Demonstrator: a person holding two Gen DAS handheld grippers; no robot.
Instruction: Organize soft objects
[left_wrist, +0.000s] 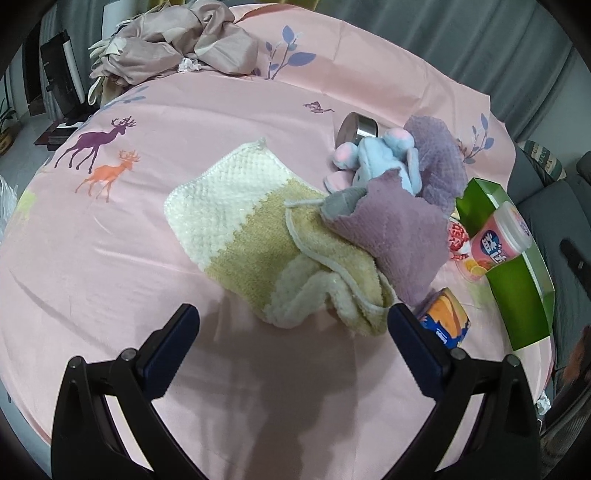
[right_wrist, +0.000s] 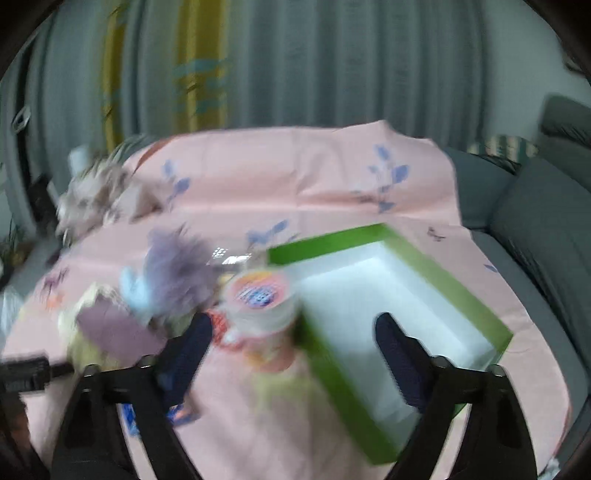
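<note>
A white and yellow knitted towel (left_wrist: 236, 221) lies on the pink tablecloth (left_wrist: 110, 258) with a crumpled yellow cloth (left_wrist: 332, 280) on its near end. A mauve cloth (left_wrist: 395, 236), a blue and pink plush toy (left_wrist: 380, 162) and a fuzzy purple cloth (left_wrist: 439, 162) are heaped to the right. My left gripper (left_wrist: 291, 328) is open and empty just before the yellow cloth. My right gripper (right_wrist: 291, 332) is open and empty, above the pink cup (right_wrist: 258, 299) and the green box (right_wrist: 388, 306). The right wrist view is blurred.
A green box (left_wrist: 517, 266) with white inside stands at the right, a pink cup (left_wrist: 495, 240) against it. An orange snack pack (left_wrist: 447, 314) lies by my right finger. A steel tin (left_wrist: 358, 127) sits behind the plush. Beige fabric (left_wrist: 177, 40) is piled far left.
</note>
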